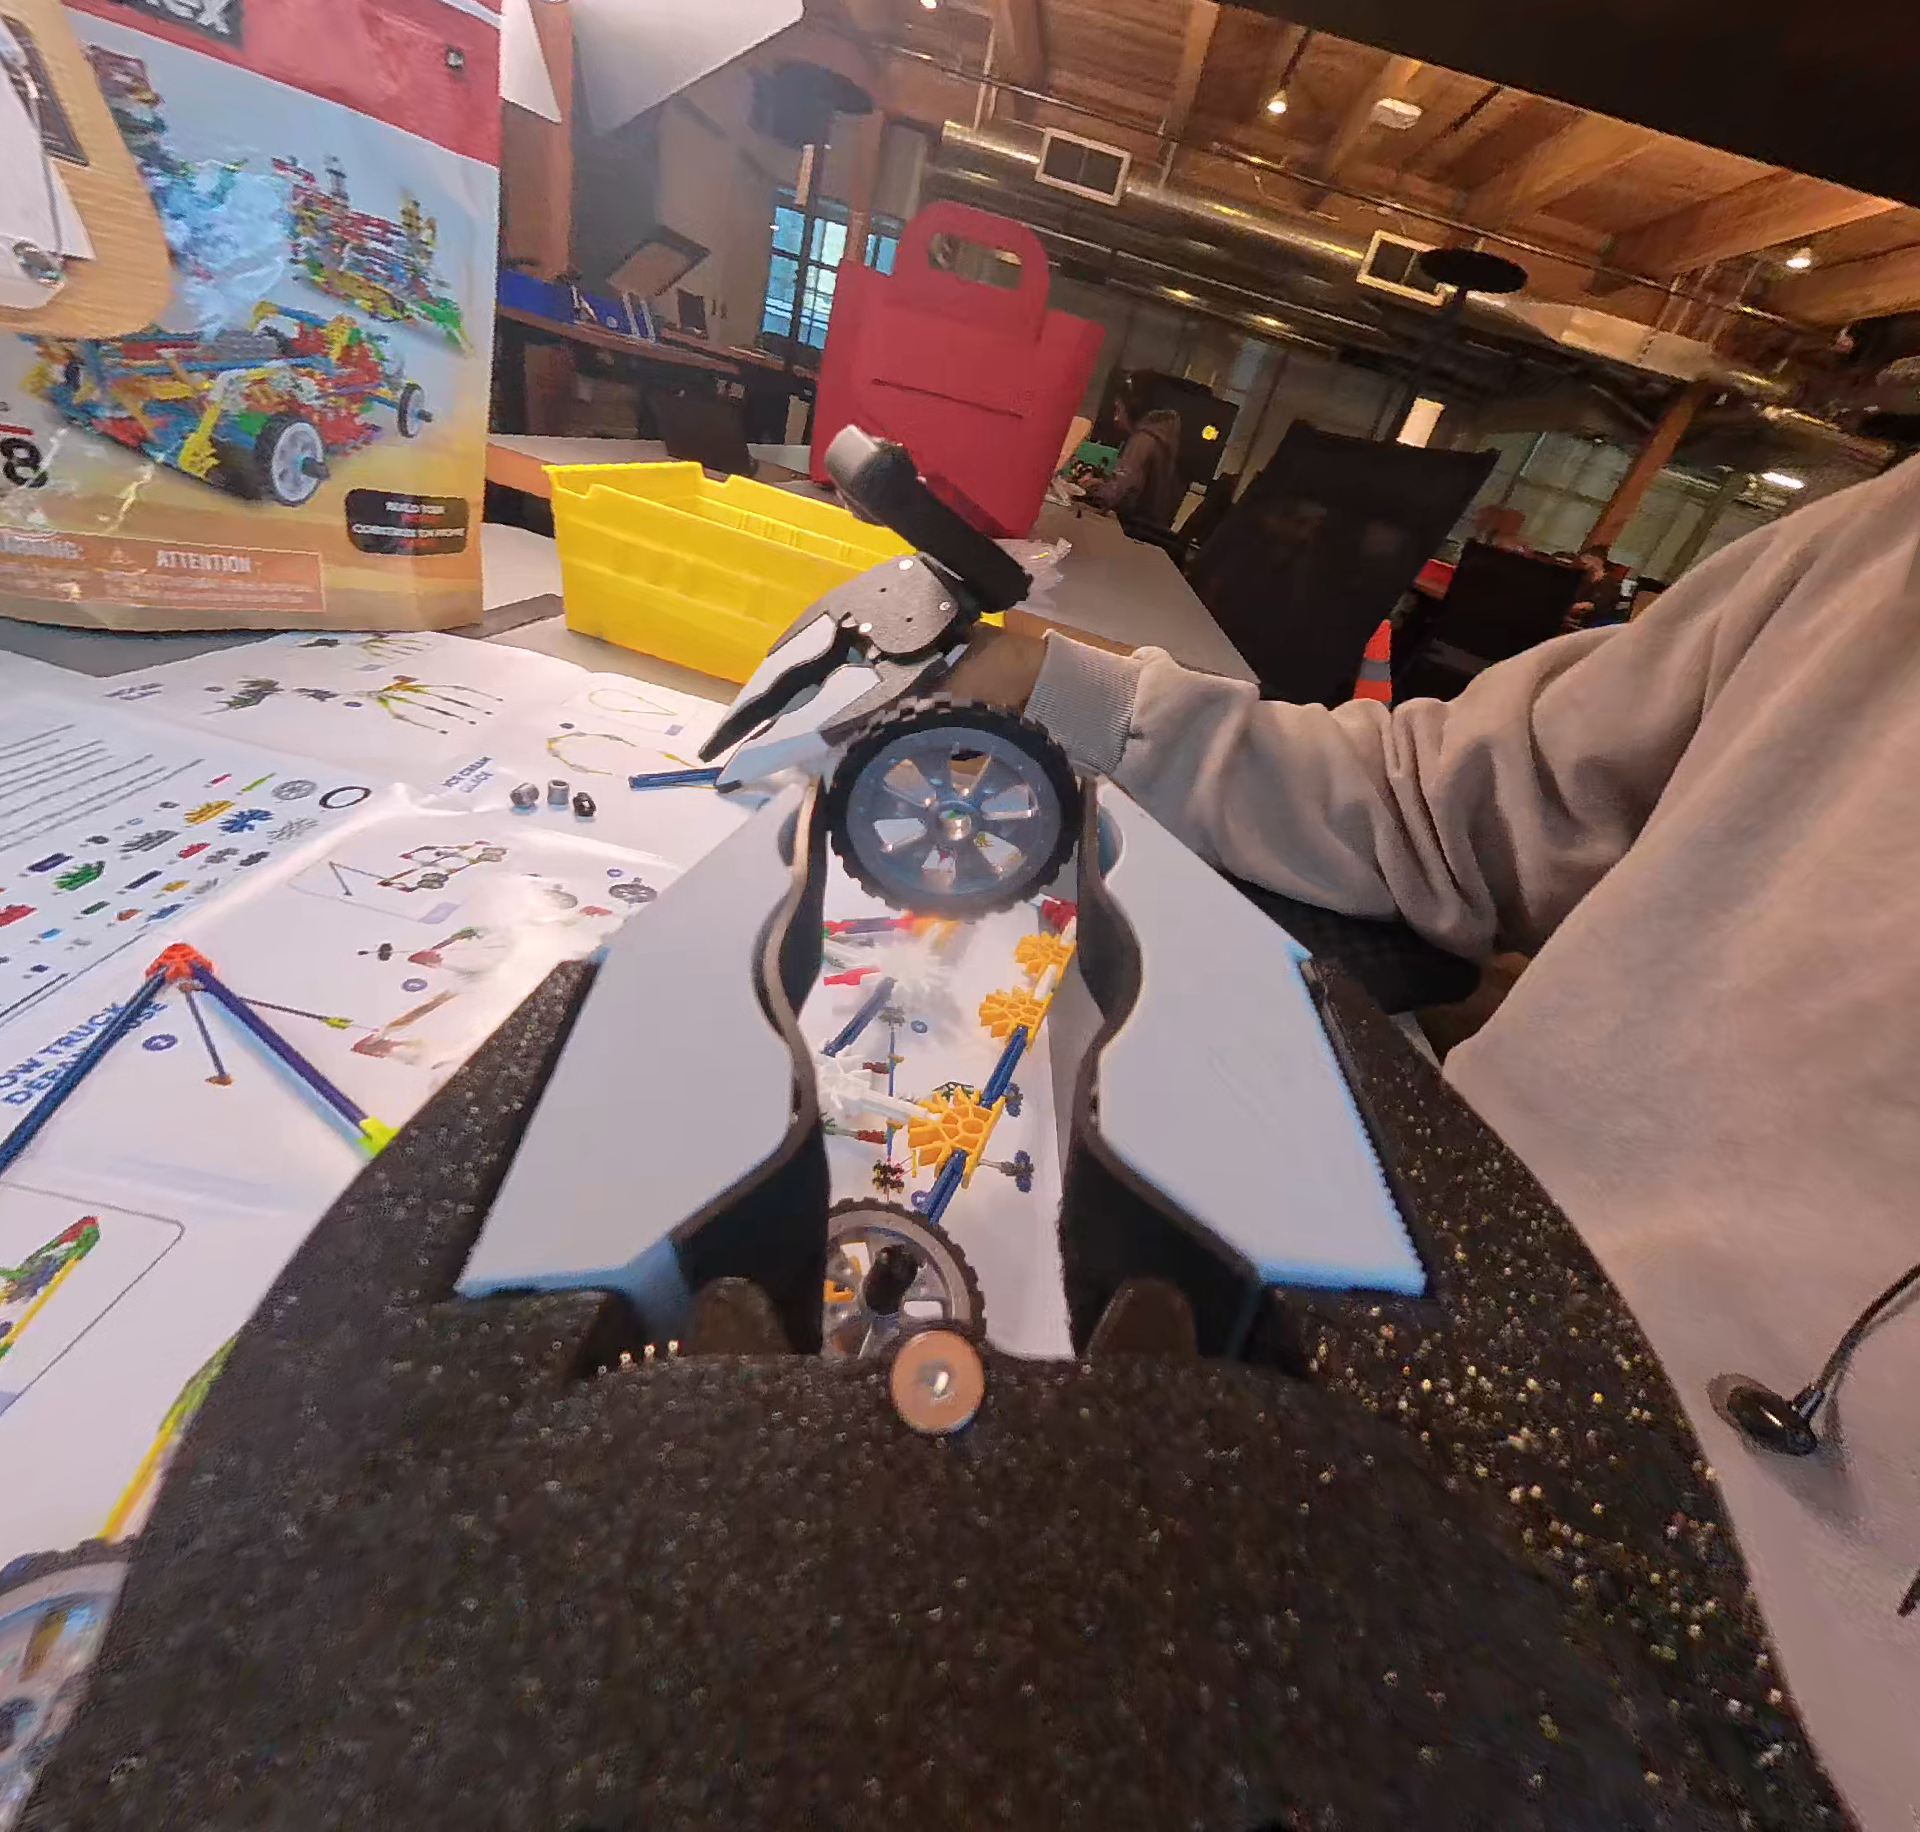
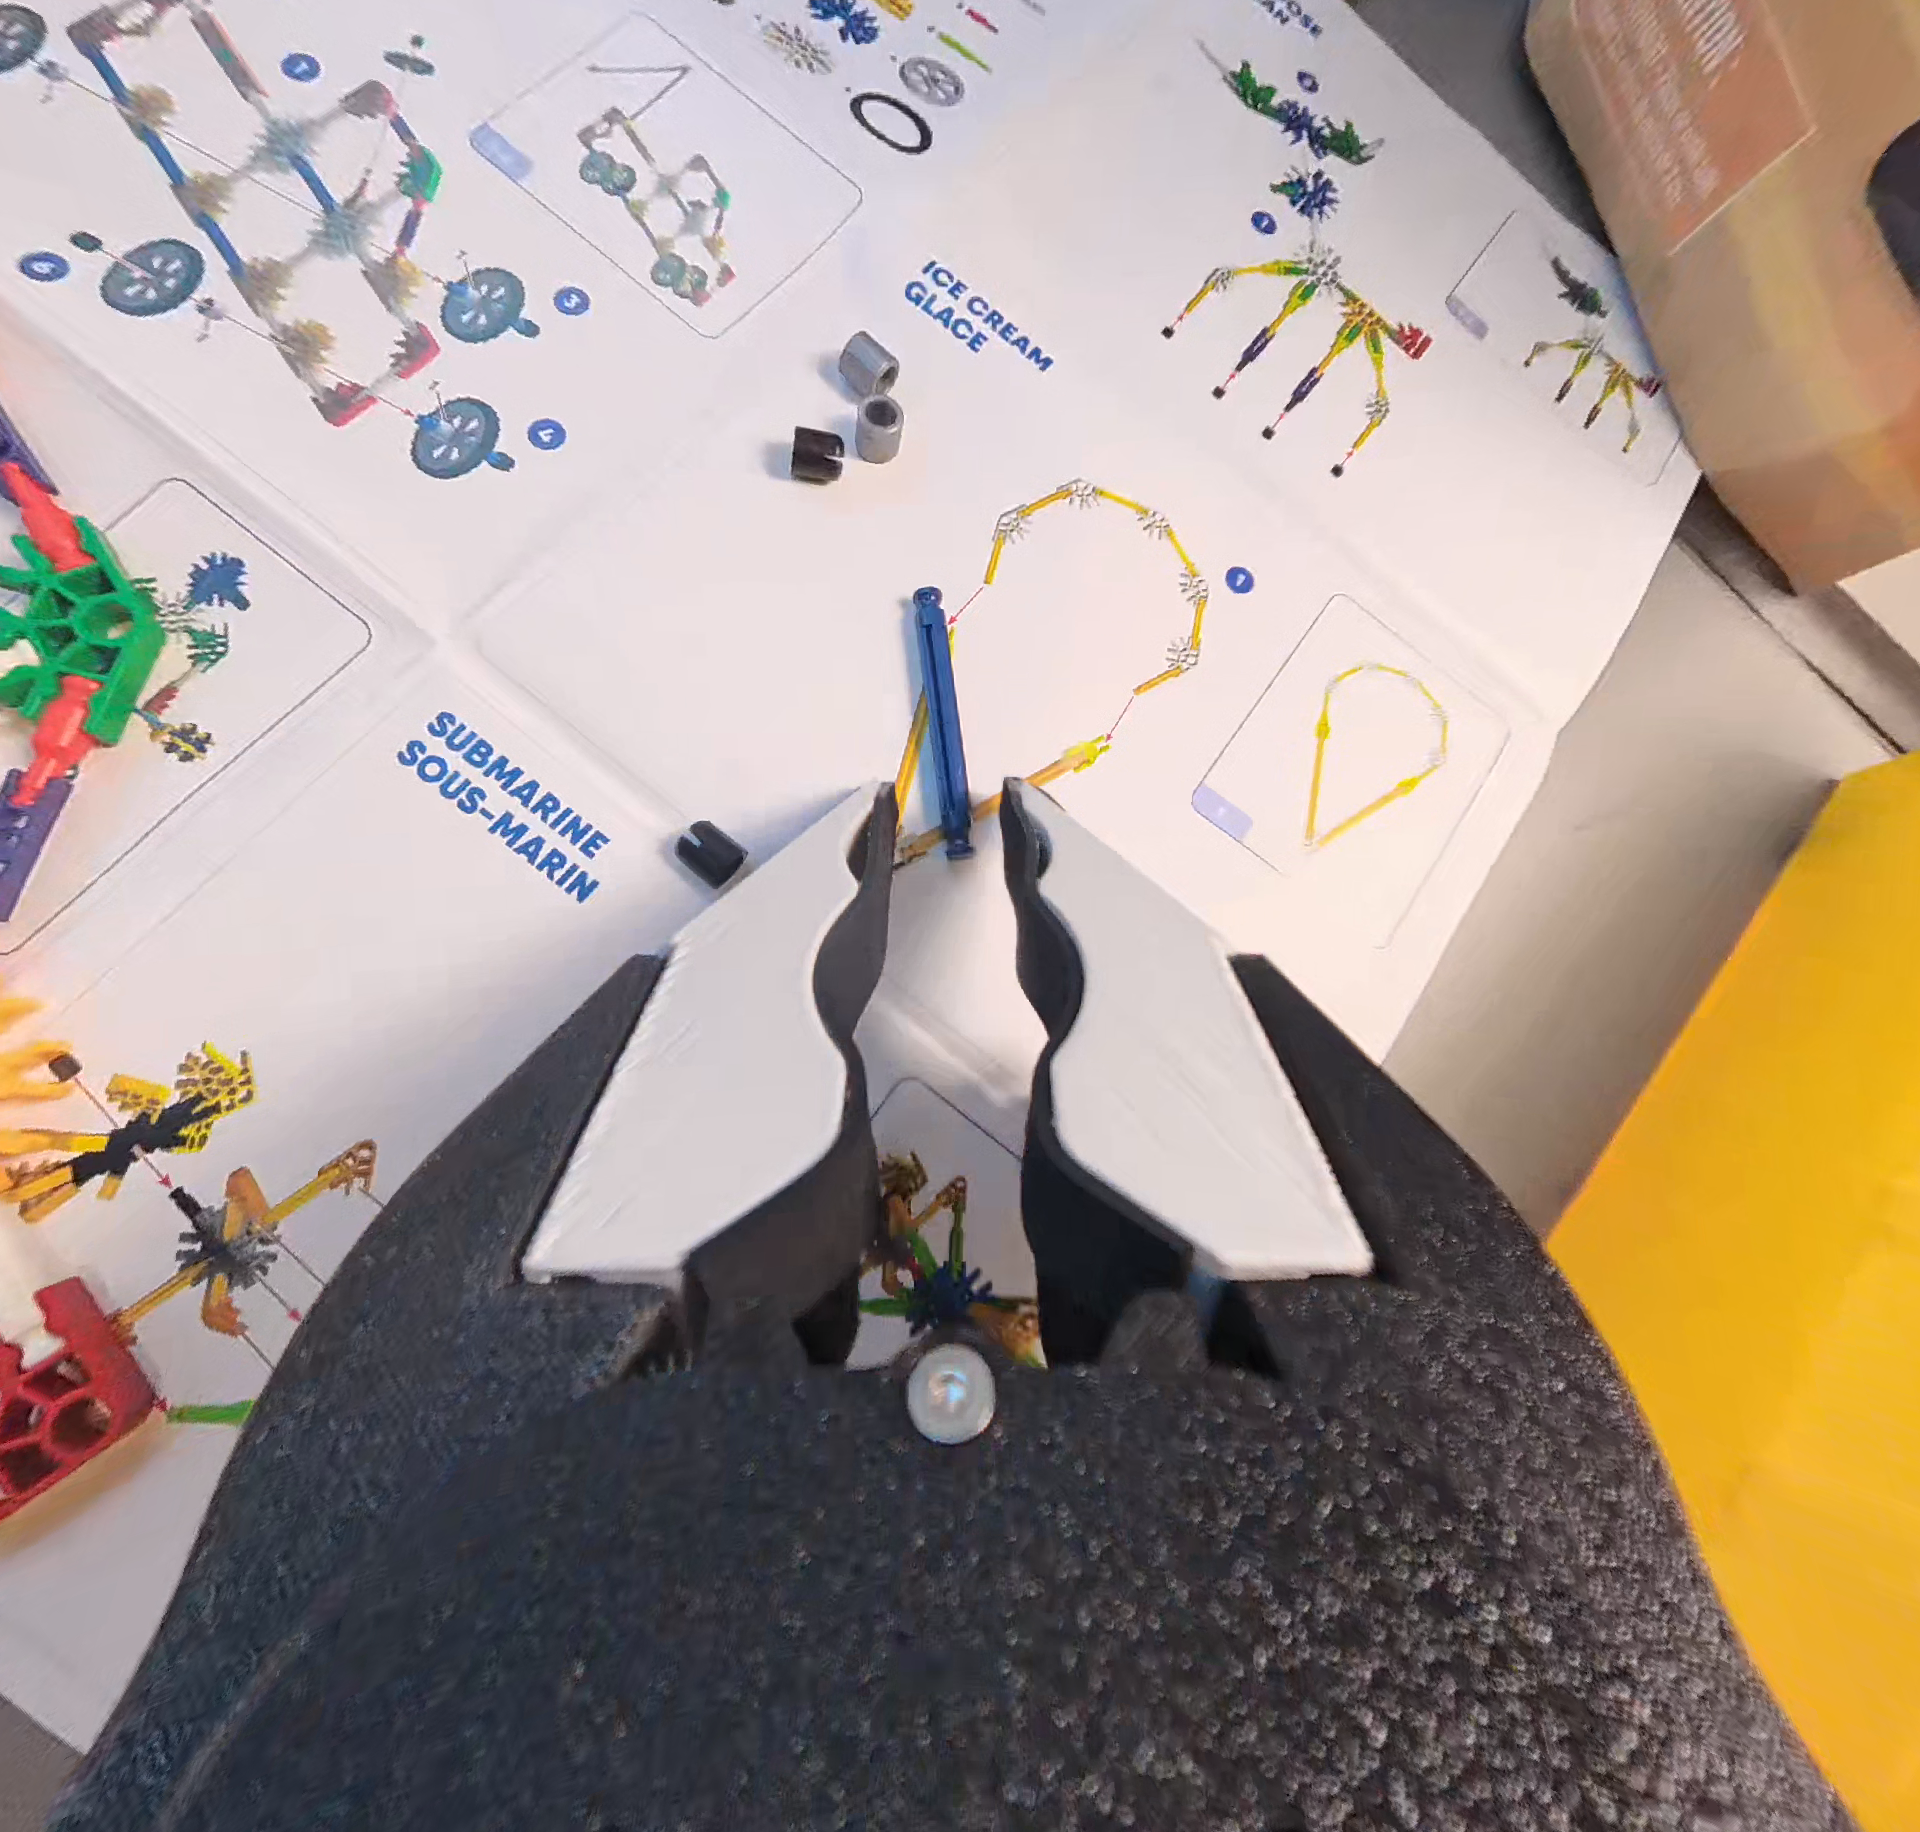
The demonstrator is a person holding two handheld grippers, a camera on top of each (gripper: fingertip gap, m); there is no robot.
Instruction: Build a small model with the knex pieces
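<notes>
Left wrist view: left gripper (image 1: 951,826) clenched on a black-tyred grey-spoked plastic toy wheel (image 1: 951,814), tyre pinched between the fingertips, held above the table.
Under it: yellow-and-blue rod-and-connector toy frame (image 1: 977,1096) lying on the white printed instruction sheet (image 1: 312,951); a second, similar wheel (image 1: 899,1273) sits low between the fingers, near the frame's end.
Also seen: right gripper (image 1: 743,754) farther off, tips down near the sheet; yellow plastic bin (image 1: 675,567), printed cardboard toy box (image 1: 260,276), red felt tote (image 1: 956,369) behind; beige sleeve (image 1: 1403,795) on the right.
Right wrist view: right gripper (image 2: 945,806) released, holding nothing, jaws a small gap apart, straddling the near end of a short blue plastic rod (image 2: 940,717) lying flat on the sheet (image 2: 675,639).
Nearby: two small grey spacer sleeves (image 2: 873,390), one black sleeve (image 2: 816,454) beside them, another black one (image 2: 710,852) just left of the fingertip.
Risk, left: grip is only at the tips on a round tyre; wheel may roll or squirt out if tilted.
Risk, right: rod is thin and flat on paper; closing could pinch the sheet or skid the rod aside.
</notes>
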